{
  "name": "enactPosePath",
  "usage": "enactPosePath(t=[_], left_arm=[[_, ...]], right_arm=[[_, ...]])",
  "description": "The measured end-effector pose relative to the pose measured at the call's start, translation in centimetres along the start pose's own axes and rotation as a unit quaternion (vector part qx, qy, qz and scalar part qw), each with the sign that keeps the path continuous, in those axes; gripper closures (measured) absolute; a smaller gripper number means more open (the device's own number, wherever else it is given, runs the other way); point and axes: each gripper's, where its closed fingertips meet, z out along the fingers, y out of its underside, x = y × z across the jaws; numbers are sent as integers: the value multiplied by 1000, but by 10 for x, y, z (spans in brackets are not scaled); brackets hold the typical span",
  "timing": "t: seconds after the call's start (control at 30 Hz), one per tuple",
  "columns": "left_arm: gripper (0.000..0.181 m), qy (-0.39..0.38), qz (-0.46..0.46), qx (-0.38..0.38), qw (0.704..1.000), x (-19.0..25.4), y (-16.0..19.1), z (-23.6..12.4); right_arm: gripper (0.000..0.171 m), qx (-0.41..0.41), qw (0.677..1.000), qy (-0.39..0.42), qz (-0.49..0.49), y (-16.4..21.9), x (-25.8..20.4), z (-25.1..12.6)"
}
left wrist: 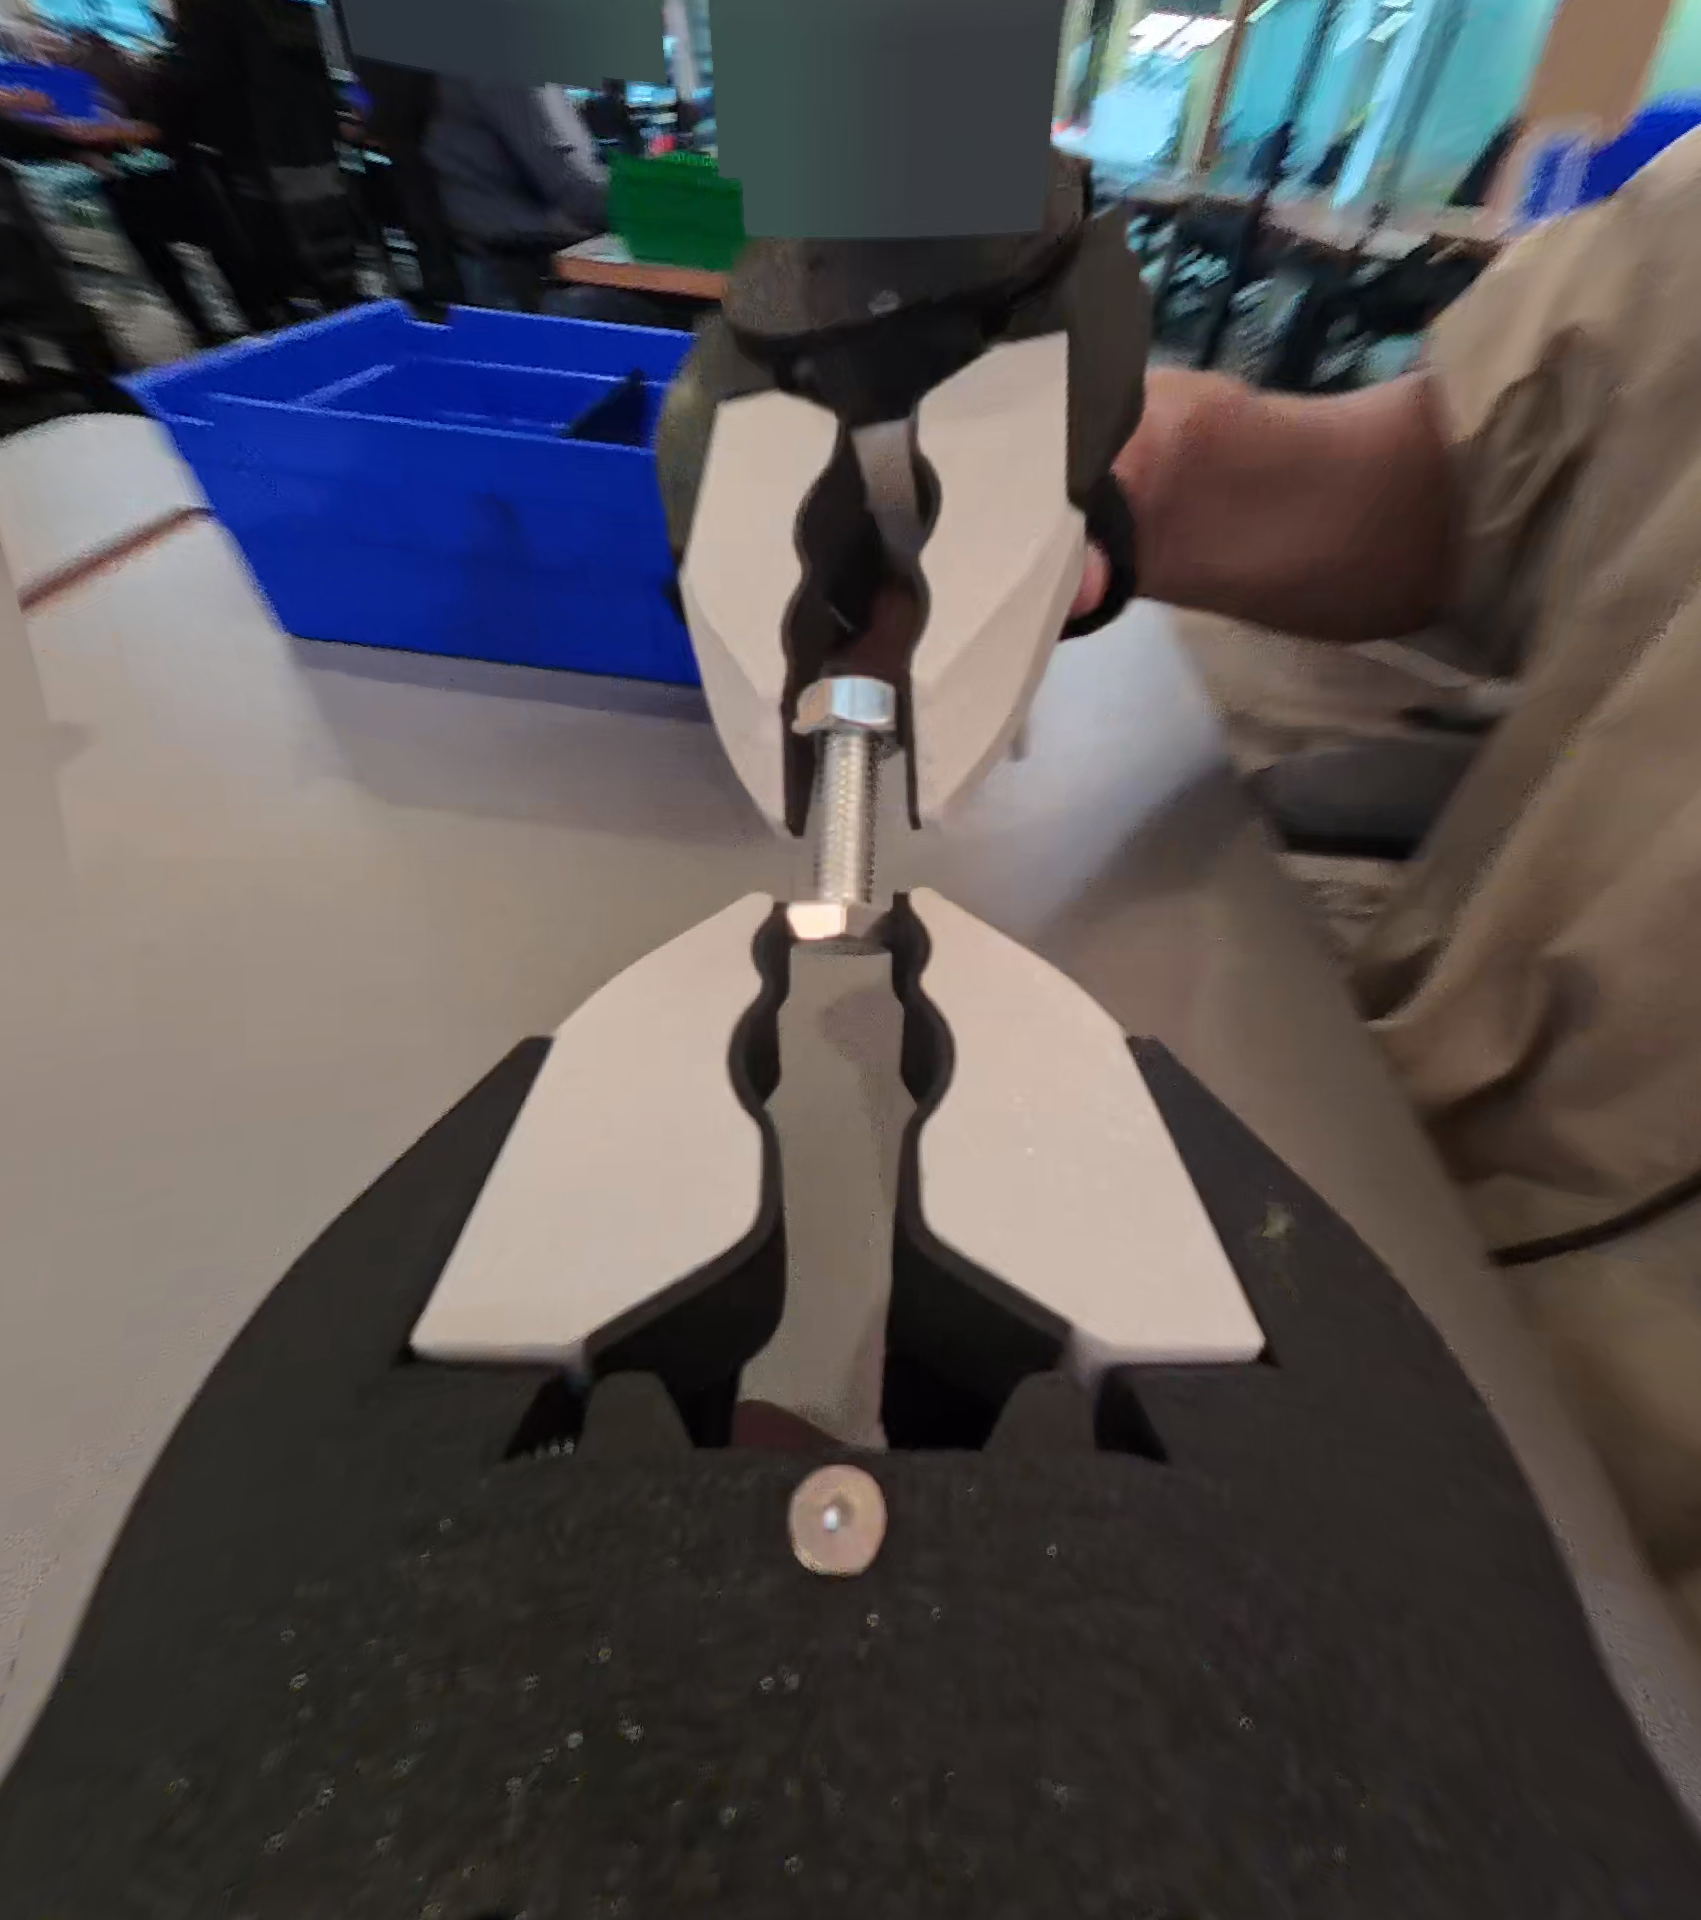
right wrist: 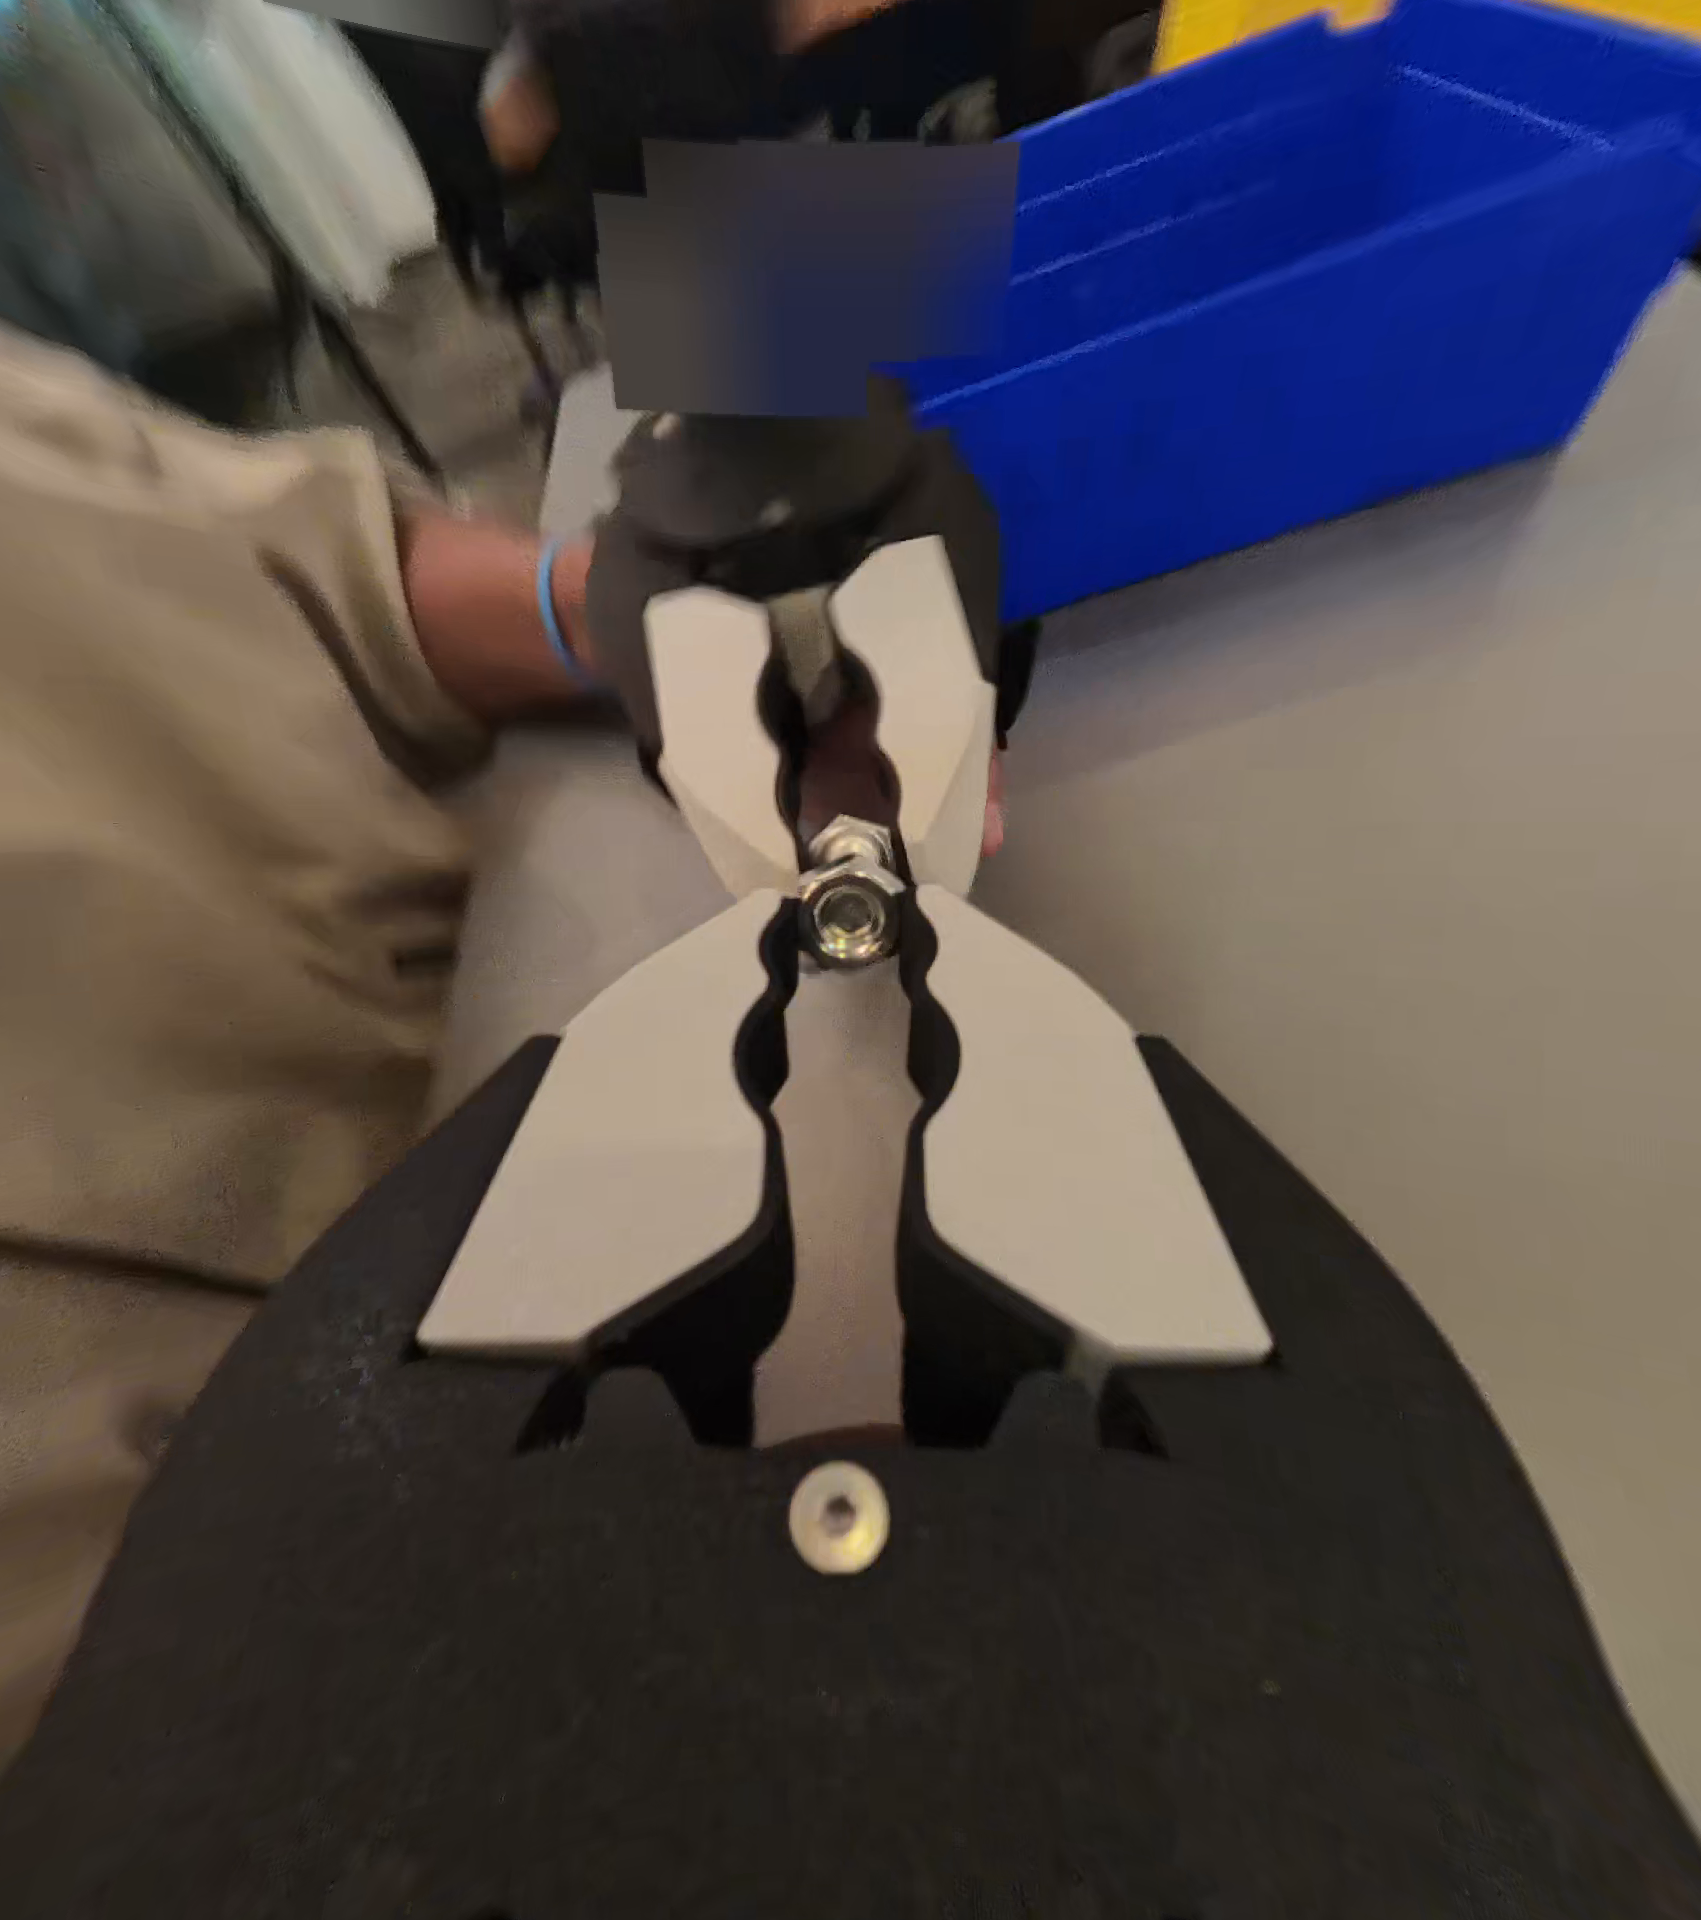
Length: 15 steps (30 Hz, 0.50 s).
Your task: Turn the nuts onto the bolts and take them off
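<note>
A silver bolt (left wrist: 844, 800) spans the gap between my two grippers above the table. My left gripper (left wrist: 830, 914) is shut on the hex nut (left wrist: 825, 923) at the near end of the threaded shaft. My right gripper (left wrist: 851, 821) faces it from beyond and is shut on the bolt's hex head (left wrist: 844, 707). In the right wrist view my right gripper (right wrist: 841, 904) clamps the head (right wrist: 841, 920), seen end-on. Just behind it, the nut (right wrist: 851, 840) sits in my left gripper (right wrist: 851, 871). The shaft is mostly hidden there.
A blue plastic bin (left wrist: 430, 499) stands on the grey table (left wrist: 306, 935) behind and left of the grippers; it also shows in the right wrist view (right wrist: 1345, 291). The person's beige sleeves (left wrist: 1604, 727) (right wrist: 150, 727) fill one side. A green crate (left wrist: 669, 208) stands far behind.
</note>
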Motion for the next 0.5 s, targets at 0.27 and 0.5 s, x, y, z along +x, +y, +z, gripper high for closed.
enactPosePath(t=[0.27,0.5], left_arm=[[163,80,-61,15,995,20,1,7],[163,-34,12,7,999,-9,0,1]], right_arm=[[151,-120,937,24,-327,10,-3,-9],[130,77,996,34,27,-12,13,-20]])
